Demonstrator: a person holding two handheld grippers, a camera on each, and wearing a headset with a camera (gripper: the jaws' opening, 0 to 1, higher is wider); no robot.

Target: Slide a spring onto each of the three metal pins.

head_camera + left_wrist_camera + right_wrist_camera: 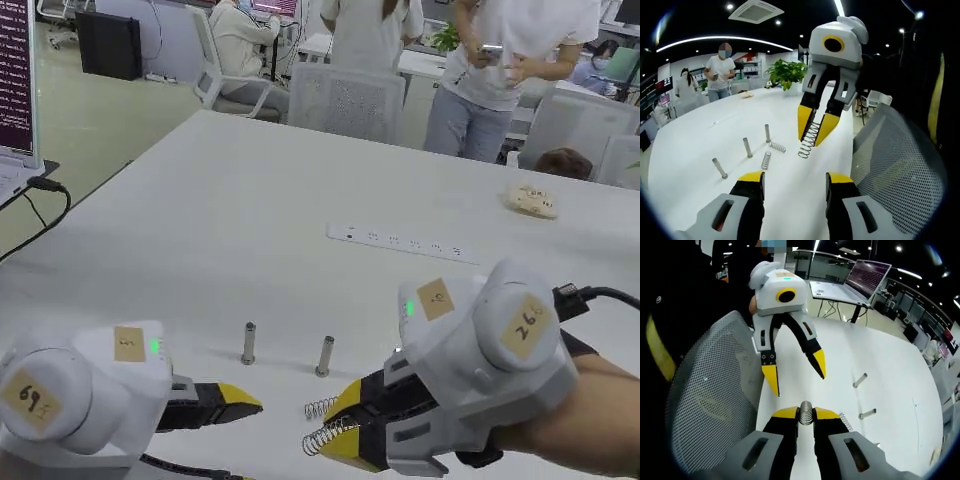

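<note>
My right gripper (806, 414) has its jaws closed on a spring (806, 412), pinching it across the coils so that one end pokes up between the yellow tips. In the left gripper view the rest of that spring slants down out of the jaws toward the white surface (250, 200). My left gripper (796, 177) faces the right one, its jaws apart with nothing between them. Just beyond, the left gripper view gives two loose springs (766, 160) lying on the surface; the head view gives one, beside my right tips. Past them stand the pins (747, 147), upright and bare: three in a row in the left gripper view, two in the head view. Farther off lies a power strip (400, 243).
</note>
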